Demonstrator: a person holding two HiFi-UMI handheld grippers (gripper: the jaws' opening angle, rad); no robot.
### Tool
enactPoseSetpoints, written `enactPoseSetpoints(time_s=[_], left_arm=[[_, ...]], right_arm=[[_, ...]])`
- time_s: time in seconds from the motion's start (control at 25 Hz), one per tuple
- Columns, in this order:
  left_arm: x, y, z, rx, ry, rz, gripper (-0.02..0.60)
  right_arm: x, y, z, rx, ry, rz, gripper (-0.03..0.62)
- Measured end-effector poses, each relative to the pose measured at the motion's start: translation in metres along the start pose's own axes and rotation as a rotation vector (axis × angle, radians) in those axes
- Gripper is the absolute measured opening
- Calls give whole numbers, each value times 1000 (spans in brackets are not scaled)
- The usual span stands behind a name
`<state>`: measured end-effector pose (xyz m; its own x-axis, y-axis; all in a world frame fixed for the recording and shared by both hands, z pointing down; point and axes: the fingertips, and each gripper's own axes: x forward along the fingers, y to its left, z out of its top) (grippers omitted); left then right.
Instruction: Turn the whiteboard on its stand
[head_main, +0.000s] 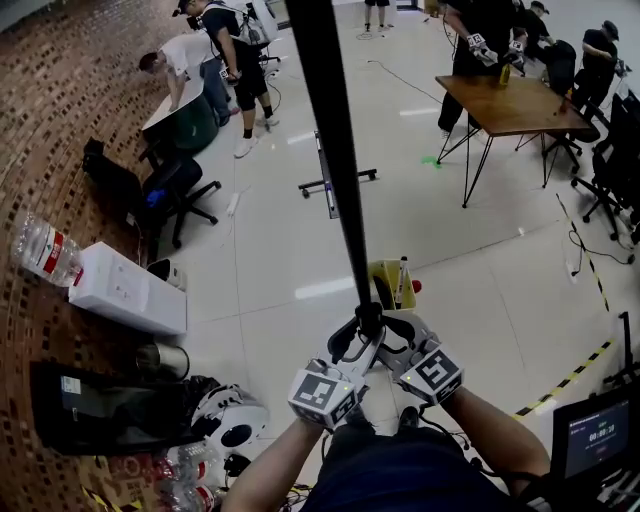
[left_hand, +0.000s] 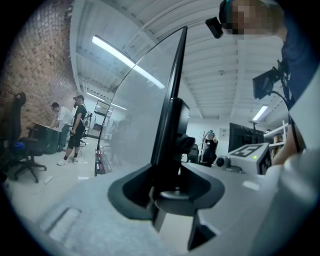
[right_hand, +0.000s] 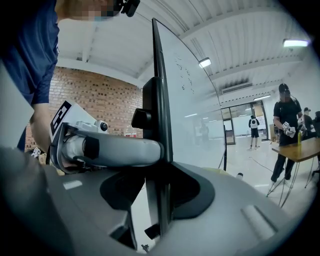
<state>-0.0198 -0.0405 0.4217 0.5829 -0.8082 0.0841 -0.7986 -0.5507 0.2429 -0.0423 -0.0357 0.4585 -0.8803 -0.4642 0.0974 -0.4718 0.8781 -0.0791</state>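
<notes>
Item: whiteboard (head_main: 335, 150), seen edge-on in the head view as a dark bar running from centre to 12 o'clock above the tiled floor (head_main: 480, 290). The left gripper (head_main: 358, 330) and right gripper (head_main: 390, 326) sit side by side at 6 o'clock, the jaws of each pinching the board's near frame edge.

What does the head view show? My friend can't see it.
The left gripper and right gripper clamp the edge of a whiteboard, seen edge-on as a dark bar. A brown table stands beyond.
</notes>
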Motion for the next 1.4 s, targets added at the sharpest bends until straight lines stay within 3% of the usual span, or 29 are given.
enactPoseSetpoints(time_s=[0.36,1.08,1.4], left_arm=[[-12,-45,-11,15,3,75,178],[-29,-137,-36,16,-10,-81,172],[-44,-178,-48,17,-4,-48,170]], right_arm=[[-46,19,-3,11,-8,56,163],[-134,43,-6,10,37,-93,164],[-173,63,-12,13,25,-77,164]])
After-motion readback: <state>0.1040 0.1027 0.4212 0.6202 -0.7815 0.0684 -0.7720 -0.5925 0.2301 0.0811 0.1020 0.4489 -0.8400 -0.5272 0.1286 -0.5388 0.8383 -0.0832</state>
